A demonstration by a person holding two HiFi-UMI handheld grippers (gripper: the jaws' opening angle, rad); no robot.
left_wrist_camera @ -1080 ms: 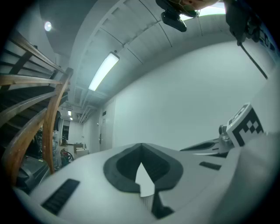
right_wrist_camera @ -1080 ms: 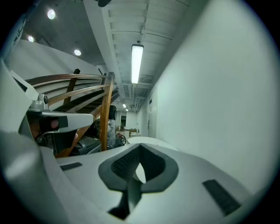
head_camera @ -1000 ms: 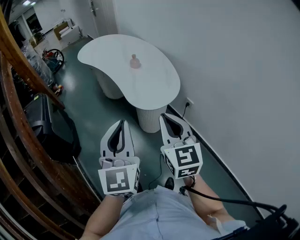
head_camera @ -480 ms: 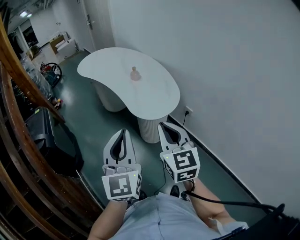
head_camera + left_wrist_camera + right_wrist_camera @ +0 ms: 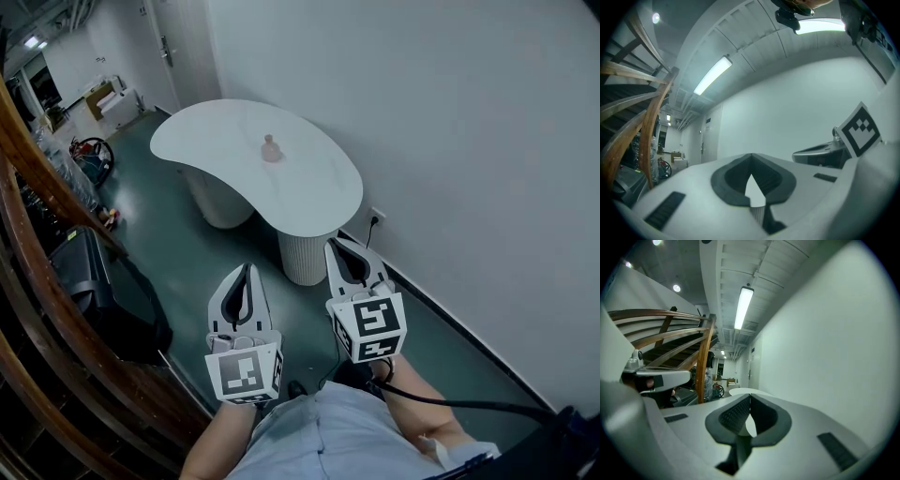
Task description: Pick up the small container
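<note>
Open air is stretching ahead of the left gripper (image 5: 246, 269) and right gripper (image 5: 338, 247), up to the white table (image 5: 314, 192). The top around the small container (image 5: 271, 148) is lying bare. A wall (image 5: 469, 141) is standing close on the right gripper's right. A wooden railing (image 5: 37, 234) and a dark box (image 5: 105, 292), maybe a case, are blocking the left gripper's left.

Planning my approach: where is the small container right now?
In the head view, upper centre, the small container stands near the middle of the white table.
</note>
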